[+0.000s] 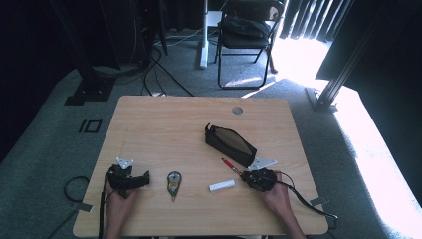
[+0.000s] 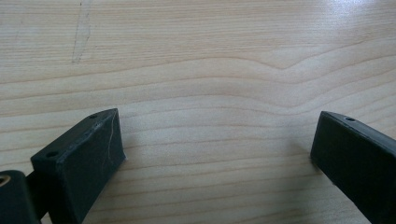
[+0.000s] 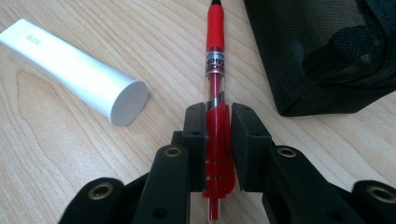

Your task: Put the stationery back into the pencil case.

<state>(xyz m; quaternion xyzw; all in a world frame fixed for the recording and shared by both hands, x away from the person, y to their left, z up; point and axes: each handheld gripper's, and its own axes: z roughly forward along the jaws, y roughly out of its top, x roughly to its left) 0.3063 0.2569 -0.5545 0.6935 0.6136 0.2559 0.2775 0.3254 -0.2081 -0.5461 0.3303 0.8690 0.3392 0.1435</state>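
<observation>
1. The left hand-held gripper (image 1: 144,178) rests near the left front of the wooden counter (image 1: 164,124). Its jaws stand wide apart with only bare wood grain between them, seen in the left gripper view (image 2: 217,158), and it holds nothing.
2. Just to its right lies a small teardrop-shaped tape dispenser (image 1: 173,183), apart from both grippers.
3. Further right, a white glue stick (image 1: 221,186) lies on its side; in the right gripper view (image 3: 74,70) its flat round end faces the camera, near the pen but not touching it.
4. The red pen (image 1: 230,165) lies slanted on the counter, its far tip pointing towards the pouch. Its near end is clamped between the jaws (image 3: 215,93).
5. The right hand-held gripper (image 1: 245,175) is closed tight on the red pen, pads pressing both sides of the barrel (image 3: 217,140).
6. A black mesh pouch (image 1: 230,144) lies just beyond the pen, its top open.
</observation>
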